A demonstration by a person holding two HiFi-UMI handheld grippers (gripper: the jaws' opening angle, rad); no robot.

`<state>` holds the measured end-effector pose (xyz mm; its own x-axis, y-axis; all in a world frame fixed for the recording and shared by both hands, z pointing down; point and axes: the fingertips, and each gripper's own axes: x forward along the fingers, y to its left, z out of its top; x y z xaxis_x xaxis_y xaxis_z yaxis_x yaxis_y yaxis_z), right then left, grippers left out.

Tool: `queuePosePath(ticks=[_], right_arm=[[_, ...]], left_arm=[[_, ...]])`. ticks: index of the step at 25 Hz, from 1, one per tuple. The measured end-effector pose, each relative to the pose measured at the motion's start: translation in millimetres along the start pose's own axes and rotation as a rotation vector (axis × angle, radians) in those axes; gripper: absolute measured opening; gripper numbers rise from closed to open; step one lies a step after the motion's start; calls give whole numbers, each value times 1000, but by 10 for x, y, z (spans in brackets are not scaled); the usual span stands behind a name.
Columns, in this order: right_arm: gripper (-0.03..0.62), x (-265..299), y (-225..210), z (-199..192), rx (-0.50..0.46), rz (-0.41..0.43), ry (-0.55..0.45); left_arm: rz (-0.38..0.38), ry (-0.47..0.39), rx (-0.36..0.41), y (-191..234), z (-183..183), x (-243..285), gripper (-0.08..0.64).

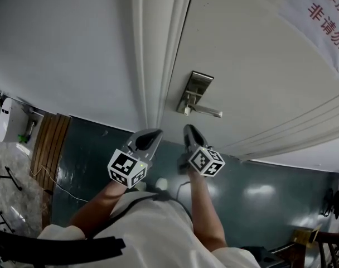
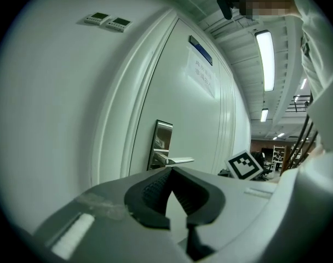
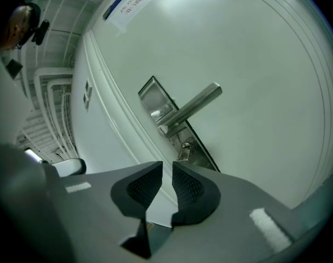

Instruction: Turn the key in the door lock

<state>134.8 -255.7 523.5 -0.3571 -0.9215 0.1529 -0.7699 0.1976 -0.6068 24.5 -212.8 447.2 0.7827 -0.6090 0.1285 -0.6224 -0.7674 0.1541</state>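
1. The right gripper [image 3: 166,166] has its ribbed black pads [image 3: 187,188] a narrow slit apart. Nothing is between them and they touch nothing.
2. In the right gripper view the key [image 3: 183,152] sits in the keyhole at about 12 o'clock from the jaw tips, a little toward 1. It is clear of the pads, with bare door showing between.
3. The key is at the lower end of the steel lock plate [image 3: 155,104]. The lever handle [image 3: 195,106] sticks out above the key toward 1 o'clock.
4. The left gripper [image 2: 171,170] has its fingertips met at a point, with a wedge-shaped gap behind them between the dark pads [image 2: 153,190]. It holds nothing.
5. In the left gripper view the lock plate [image 2: 162,141] and its lever [image 2: 180,160] lie at about 12 o'clock from the tips, apart from them.
6. In the head view both grippers point at the white door [image 1: 242,49], side by side. The left gripper [image 1: 150,138] is at 9 o'clock of the right gripper [image 1: 190,132].
7. The lock plate [image 1: 195,89] is at 12 o'clock of the right gripper, near it but not touching.
8. A paper notice [image 1: 320,15] with red print hangs at 1 o'clock on the door.
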Motion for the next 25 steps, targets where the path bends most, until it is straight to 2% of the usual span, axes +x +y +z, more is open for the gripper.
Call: queuePosePath(ticks=[7, 12, 14, 16, 21, 25], right_arm=[[114, 175, -150, -28, 145, 47, -9], [143, 291, -213, 23, 369, 123, -70], [150, 327, -294, 9, 435, 109, -81], [149, 361, -371, -16, 457, 76, -76], [150, 497, -409, 19, 508, 128, -103], [149, 570, -406, 12, 620, 191, -127]], left_arm=[[-36, 40, 17, -180, -92, 212, 5], [-58, 67, 25, -264, -160, 262, 6], [-57, 74, 24, -268, -185, 256, 5], [-53, 79, 22, -263, -204, 252, 5], [-46, 84, 19, -237, -208, 254, 5], [-37, 87, 18, -200, -216, 252, 5]])
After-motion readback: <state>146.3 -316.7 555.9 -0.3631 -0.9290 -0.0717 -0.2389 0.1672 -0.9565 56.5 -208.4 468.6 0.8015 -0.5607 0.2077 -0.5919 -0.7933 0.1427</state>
